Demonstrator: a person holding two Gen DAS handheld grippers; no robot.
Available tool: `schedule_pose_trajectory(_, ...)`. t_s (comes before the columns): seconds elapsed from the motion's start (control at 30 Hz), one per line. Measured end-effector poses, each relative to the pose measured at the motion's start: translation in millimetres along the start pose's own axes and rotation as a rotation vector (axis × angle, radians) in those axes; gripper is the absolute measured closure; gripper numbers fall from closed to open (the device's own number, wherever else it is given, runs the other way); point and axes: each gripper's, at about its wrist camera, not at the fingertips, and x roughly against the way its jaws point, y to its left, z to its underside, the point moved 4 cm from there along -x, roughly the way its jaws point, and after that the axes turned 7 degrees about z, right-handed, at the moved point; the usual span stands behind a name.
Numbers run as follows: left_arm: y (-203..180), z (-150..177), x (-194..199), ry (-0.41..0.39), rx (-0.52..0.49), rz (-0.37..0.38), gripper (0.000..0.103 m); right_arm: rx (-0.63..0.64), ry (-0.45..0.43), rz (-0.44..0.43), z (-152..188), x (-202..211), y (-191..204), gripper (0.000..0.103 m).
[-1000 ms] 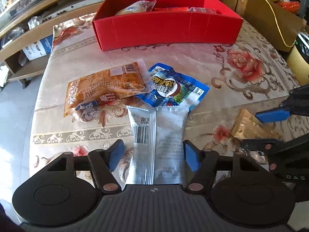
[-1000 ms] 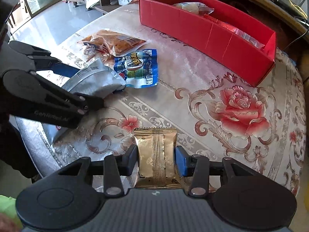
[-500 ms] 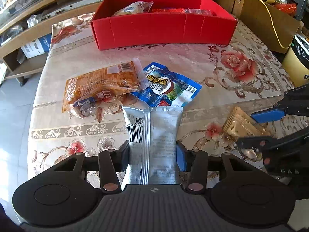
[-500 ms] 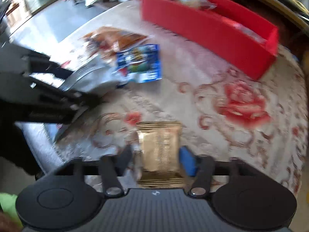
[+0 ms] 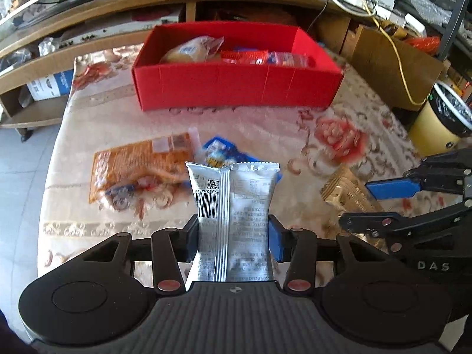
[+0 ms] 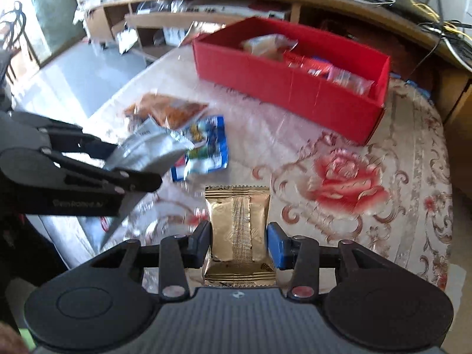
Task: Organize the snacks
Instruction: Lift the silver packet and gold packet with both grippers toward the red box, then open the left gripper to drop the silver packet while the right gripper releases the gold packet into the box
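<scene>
- My left gripper is clamped on a silver snack packet, its pads pressed against both sides, with the barcode seam facing me.
- My right gripper pinches a gold snack packet between its fingers, seam side up.
- Both packets look lifted off the floral tablecloth, though I cannot tell by how much.
- An orange snack bag and a blue snack bag lie on the cloth, touching each other, between my grippers and the red box.
- The red box sits at the far side of the table, open, with several wrapped snacks inside.
- In the left view, my right gripper shows at the right edge, with the gold packet in its fingers.
</scene>
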Motion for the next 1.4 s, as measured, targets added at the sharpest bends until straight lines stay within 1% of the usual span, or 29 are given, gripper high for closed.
schedule_pose_trajectory(0.13,-2.8,-13.9,0.7,-0.027,0.001,0.008,0.050,-0.029,-0.036,-0.002,-12.5,3.8,-3.2,0.065)
schedule_pose_trajectory(0.4,-9.2,-50.2,-2.3,-0.072,-0.007,0.024,0.050,-0.095,-0.115,-0.005,-49.1,13.6,-19.3,0.065)
schedule_pose_trajectory(0.7,-8.1,-89.6,-11.6,-0.116,-0.001,0.023,0.051,-0.155,-0.160,0.007,-82.7,11.4,-44.4,0.065)
schedule_pose_trajectory(0.87,-5.0,-115.6,-19.1,-0.144,-0.002,0.017,0.052,-0.183,-0.186,0.021,-104.4,5.8,-59.1,0.065)
schedule_pose_trajectory(0.97,-4.4,-131.0,-24.9,-0.157,-0.012,0.009,0.058,-0.191,-0.198,0.034,-116.6,1.9,-66.3,0.065)
schedule_pose_trajectory(1.2,5.1,-165.0,-41.2,-0.181,0.008,0.001,0.059,-0.212,-0.218,0.062,-147.3,-14.3,-85.3,0.065)
schedule_pose_trajectory(1.4,14.6,-188.5,-57.6,-0.185,0.017,-0.014,0.059,-0.224,-0.225,0.072,-172.7,-32.0,-98.7,0.065)
